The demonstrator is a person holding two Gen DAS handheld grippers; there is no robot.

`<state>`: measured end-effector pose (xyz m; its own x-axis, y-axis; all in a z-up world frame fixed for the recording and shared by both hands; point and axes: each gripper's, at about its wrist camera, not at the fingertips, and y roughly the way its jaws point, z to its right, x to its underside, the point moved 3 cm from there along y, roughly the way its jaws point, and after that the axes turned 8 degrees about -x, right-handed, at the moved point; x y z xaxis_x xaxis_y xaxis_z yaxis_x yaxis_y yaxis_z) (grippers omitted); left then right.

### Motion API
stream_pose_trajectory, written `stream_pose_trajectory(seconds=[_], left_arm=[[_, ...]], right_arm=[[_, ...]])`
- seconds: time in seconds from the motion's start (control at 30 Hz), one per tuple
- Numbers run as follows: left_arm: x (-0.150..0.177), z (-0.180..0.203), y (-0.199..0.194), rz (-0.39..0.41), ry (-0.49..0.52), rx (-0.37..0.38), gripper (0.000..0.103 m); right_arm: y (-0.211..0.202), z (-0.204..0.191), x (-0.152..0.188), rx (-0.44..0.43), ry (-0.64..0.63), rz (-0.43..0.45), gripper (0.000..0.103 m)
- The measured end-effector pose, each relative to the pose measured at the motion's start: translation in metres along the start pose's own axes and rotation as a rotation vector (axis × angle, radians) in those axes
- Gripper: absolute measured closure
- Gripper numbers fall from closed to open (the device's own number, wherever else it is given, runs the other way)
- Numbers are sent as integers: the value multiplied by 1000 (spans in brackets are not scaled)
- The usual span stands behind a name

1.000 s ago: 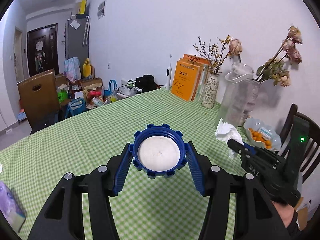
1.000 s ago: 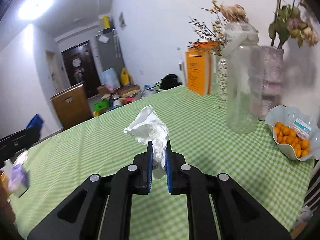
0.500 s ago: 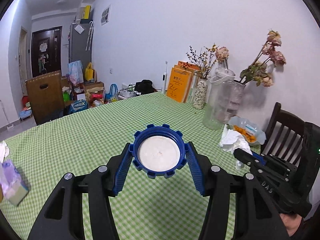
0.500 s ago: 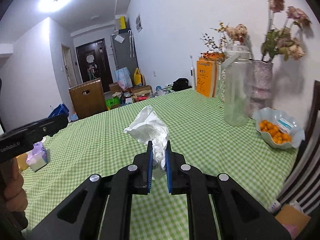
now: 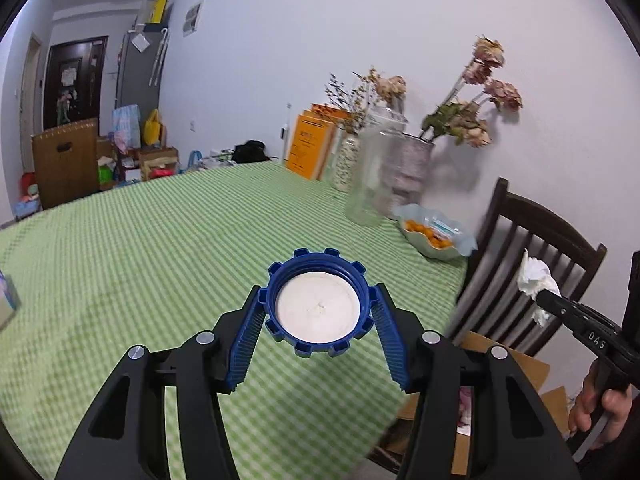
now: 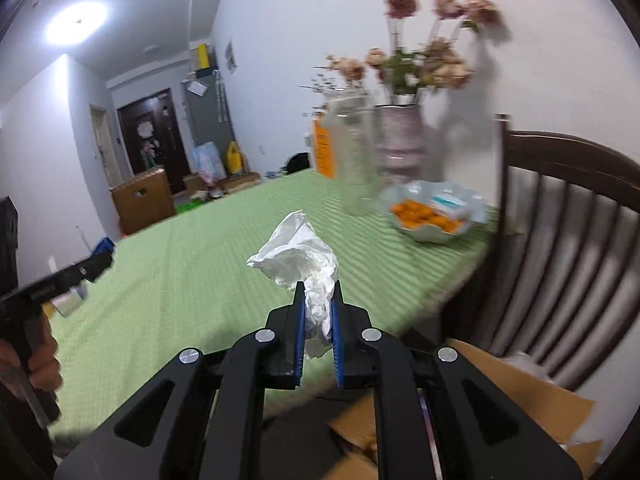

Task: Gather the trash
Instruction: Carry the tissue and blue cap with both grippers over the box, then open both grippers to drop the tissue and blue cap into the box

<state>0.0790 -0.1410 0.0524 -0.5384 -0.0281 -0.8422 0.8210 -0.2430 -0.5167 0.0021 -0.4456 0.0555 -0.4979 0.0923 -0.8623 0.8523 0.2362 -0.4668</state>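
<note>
Crumpled tissue [image 6: 304,256] is pinched in the right gripper [image 6: 317,308], jaws clenched on it, held in air past the desk [image 6: 192,264] edge, near the chair [image 6: 568,240]. Blue cap [image 5: 319,302] sits btwn the left gripper [image 5: 318,312] jaws, gripped at both sides, above the green check cloth. Step looks like carrying both bits to a bin. Cardboard box [image 6: 520,400] below might be it; can't tell. Next: lower over the bin, then let go.
</note>
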Motion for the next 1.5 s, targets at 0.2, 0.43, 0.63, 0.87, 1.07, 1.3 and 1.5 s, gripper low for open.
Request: stream_pose_trajectory(seconds=[0.2,0.43,0.63,0.87,1.07,1.3,1.5], left_arm=[[24,62,13,-13,71,84,51],[81,171,63,-154,267,260,51],[127,234,92,-277,319,374,51],[179,299,125,-421,371,468,51],[213,342,149,-516,402,516,51],[232,378,165,-558,414,541,32],[222,375,161,-523,436,561,27]], right_arm=[[-41,68,45,137,23,-58,90],[-48,153,122,259,198,-218,90],[-31,199,187,301,329,-404,66],[-52,218,184,393,399,-309,37],[-89,229,171,459,435,-171,34],[-83,235,176,484,461,-158,34],[-78,236,182,494,457,-179,34]])
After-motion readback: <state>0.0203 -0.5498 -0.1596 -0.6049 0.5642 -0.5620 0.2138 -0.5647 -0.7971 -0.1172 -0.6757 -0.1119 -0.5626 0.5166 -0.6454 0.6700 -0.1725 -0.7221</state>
